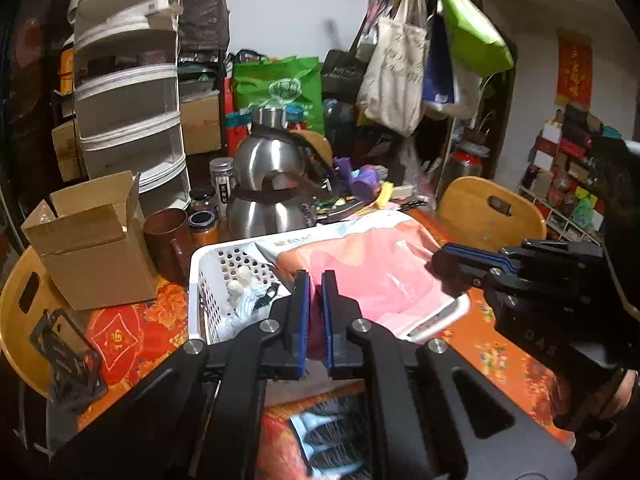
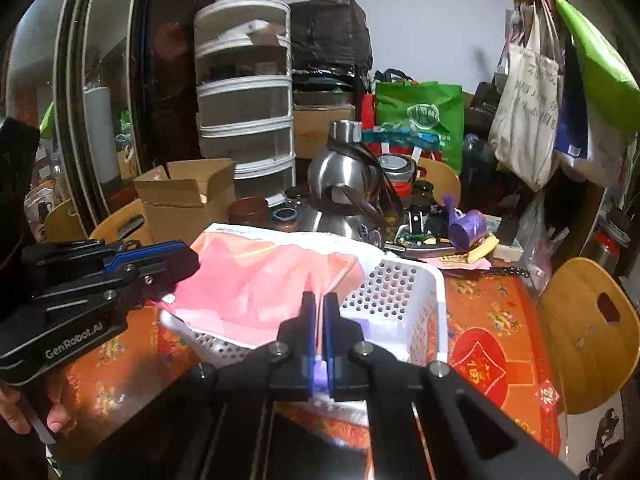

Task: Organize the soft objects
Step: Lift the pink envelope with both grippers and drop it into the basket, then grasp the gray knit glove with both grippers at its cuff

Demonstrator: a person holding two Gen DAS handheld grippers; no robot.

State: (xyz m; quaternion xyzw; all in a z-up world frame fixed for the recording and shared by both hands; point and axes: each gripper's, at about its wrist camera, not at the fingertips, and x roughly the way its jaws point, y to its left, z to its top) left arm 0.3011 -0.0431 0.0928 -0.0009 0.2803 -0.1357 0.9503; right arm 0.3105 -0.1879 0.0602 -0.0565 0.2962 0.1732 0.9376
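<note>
On the crowded bench [image 1: 136,332] with its red cloth, I hold the pink bag [image 1: 372,264] over the white basket [image 1: 200,276], left gripper [image 1: 315,280] and right gripper [image 2: 319,300] both closed on its edges, and next I should lower it inside.
</note>
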